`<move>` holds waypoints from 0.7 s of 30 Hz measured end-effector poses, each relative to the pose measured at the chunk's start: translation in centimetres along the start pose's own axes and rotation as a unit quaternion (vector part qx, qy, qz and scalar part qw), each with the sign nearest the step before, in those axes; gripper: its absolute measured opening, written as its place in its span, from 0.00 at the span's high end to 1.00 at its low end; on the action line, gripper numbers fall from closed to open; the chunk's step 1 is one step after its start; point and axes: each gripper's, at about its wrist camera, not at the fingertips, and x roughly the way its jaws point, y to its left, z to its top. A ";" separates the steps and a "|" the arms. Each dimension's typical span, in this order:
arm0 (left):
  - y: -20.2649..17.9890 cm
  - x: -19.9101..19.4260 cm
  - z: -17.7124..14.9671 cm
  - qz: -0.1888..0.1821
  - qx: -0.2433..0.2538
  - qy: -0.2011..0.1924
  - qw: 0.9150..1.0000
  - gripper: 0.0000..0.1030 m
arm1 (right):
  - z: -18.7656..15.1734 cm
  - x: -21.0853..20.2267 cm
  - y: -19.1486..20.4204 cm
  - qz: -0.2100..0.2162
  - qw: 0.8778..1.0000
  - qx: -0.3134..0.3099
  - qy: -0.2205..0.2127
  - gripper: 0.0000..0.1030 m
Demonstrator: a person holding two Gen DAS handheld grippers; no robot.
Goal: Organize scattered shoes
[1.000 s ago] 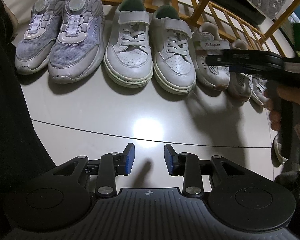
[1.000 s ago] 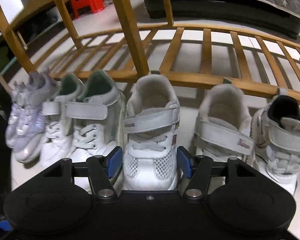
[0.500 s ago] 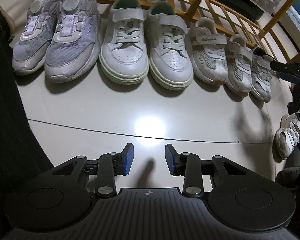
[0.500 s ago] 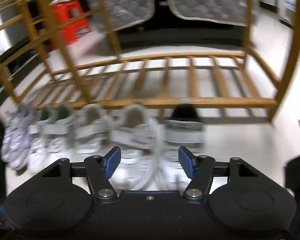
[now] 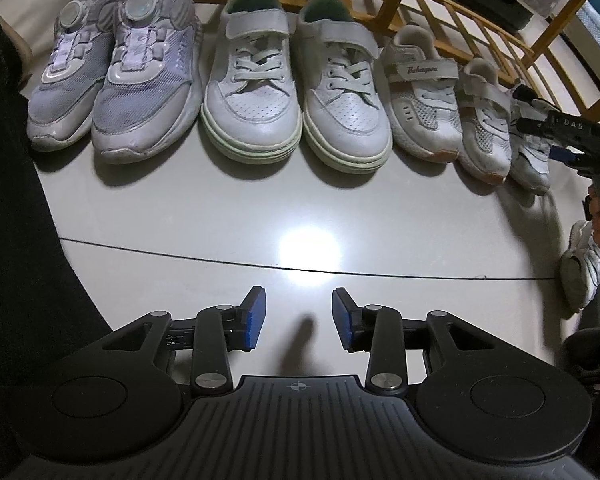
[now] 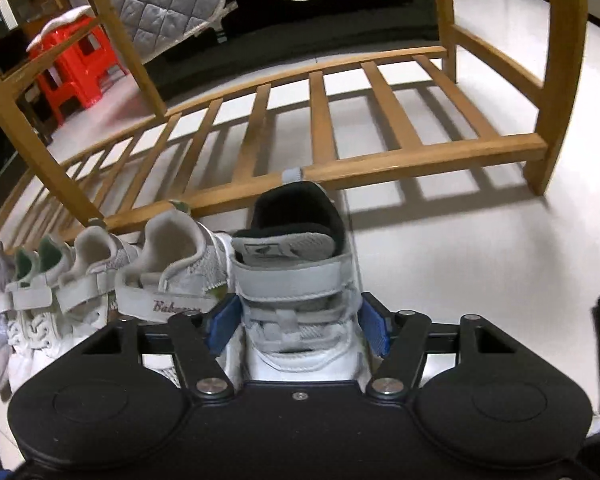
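Right wrist view shows the right gripper (image 6: 298, 330) around the black-lined shoe (image 6: 296, 276) at the right end of the row, by the wooden rack (image 6: 420, 156); its jaws have just been closing, and whether the pads press I cannot tell. The left gripper (image 5: 299, 318) stands open over bare floor (image 5: 220, 220), and one loose shoe (image 5: 580, 268) lies far right.

7 shoes (image 5: 252, 92) lined along wooden rack (image 5: 384, 12) — left gripper (image 5: 299, 317) jaws apart, empty.

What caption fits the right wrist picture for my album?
Right gripper straddles a black-lined shoe at the row's end, beside the wooden rack.
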 end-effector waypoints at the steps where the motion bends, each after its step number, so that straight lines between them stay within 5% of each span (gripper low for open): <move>1: 0.0 0.1 0.0 0.000 0.000 0.001 1.000 0.63 | 0.0 0.1 -0.1 -0.001 1.000 -0.001 -0.002 0.39; 21: -2.1 0.5 -0.5 -0.008 0.012 0.008 1.000 0.56 | 0.5 0.8 1.2 0.008 0.999 -0.039 0.004 0.36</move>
